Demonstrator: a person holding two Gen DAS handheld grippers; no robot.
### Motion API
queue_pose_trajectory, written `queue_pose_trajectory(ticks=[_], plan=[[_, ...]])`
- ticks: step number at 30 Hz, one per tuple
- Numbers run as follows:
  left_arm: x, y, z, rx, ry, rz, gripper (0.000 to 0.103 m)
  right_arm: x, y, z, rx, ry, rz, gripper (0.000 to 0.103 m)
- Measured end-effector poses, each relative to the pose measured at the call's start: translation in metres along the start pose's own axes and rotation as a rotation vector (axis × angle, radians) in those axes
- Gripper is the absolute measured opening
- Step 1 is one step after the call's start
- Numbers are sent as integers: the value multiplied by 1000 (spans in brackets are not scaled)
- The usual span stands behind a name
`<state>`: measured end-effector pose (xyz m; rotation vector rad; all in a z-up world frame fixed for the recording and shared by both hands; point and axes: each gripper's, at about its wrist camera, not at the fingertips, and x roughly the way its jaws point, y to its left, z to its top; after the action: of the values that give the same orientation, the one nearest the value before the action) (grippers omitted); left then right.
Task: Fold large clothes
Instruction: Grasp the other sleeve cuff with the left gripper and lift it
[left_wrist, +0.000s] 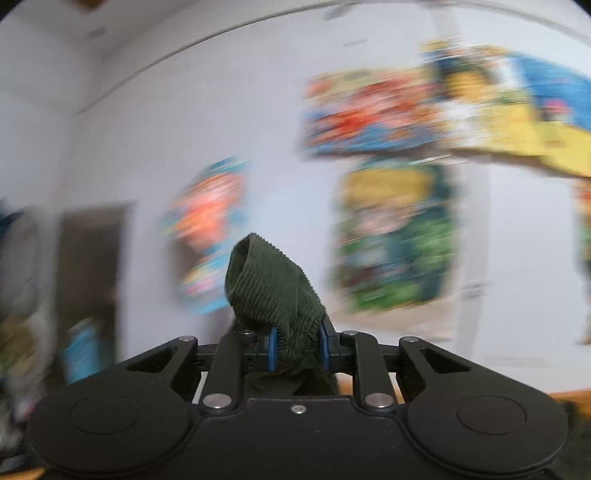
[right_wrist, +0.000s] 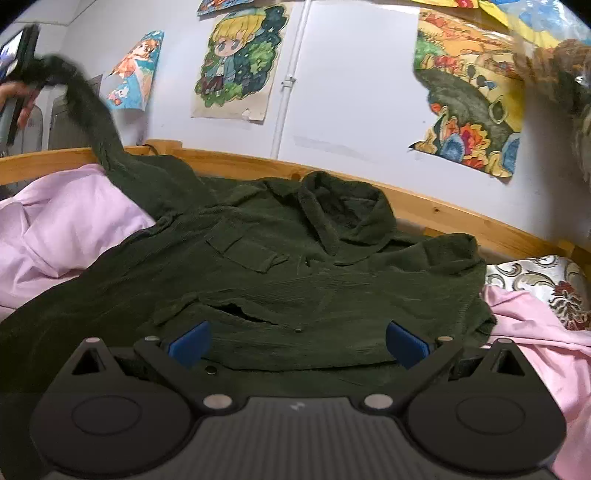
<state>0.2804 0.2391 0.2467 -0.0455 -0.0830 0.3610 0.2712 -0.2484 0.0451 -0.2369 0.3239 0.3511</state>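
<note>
In the left wrist view, the left gripper (left_wrist: 297, 349) was clamped on a bunched fold of dark green corduroy, the sleeve (left_wrist: 271, 288) of the jacket, with the blue pads (left_wrist: 272, 349) pressing the cloth from both sides. The ribbed fabric stood up above the fingers in a rounded hump and more of it hung down behind them over the gripper body. Behind it the white wall (left_wrist: 155, 147) and its colourful posters (left_wrist: 373, 114) were smeared by motion blur, and a dark doorway-like shape sat low at the left edge. In the right wrist view, the right gripper (right_wrist: 297, 345) hovered over the jacket (right_wrist: 280, 273) with its fingers spread wide apart and nothing between the blue pads (right_wrist: 190, 343). The jacket lay spread front-up on a bed, its collar (right_wrist: 347, 210) toward the wooden bed rail (right_wrist: 424, 210) and a flapped chest pocket (right_wrist: 245, 253) just left of the collar. Pink bedding (right_wrist: 62, 236) lay beside it on the left and again on the right, where a patterned cushion (right_wrist: 543, 280) sat near the rail. One sleeve (right_wrist: 92, 114) rose steeply from the jacket's left shoulder to the upper left corner, where a hand (right_wrist: 14, 99) with the other gripper held its end aloft. On the wall hung cartoon posters (right_wrist: 240, 62) and a white pipe (right_wrist: 290, 81).
</note>
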Motion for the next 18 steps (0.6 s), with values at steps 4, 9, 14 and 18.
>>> queue_pose_trajectory(ticks=[4, 9, 14, 18], plan=[[-11, -72, 9, 63, -36, -249, 22, -8, -6, -1, 21, -5, -23, 103], [-19, -162, -21, 101, 11, -531, 22, -18, -19, -4, 39, -1, -56, 103], [-21, -247, -79, 106, 146, -724, 23, -25, -36, -13, 66, 13, -90, 103], [-9, -303, -129, 98, 288, -807, 25, -31, -53, -25, 100, 49, -120, 103]])
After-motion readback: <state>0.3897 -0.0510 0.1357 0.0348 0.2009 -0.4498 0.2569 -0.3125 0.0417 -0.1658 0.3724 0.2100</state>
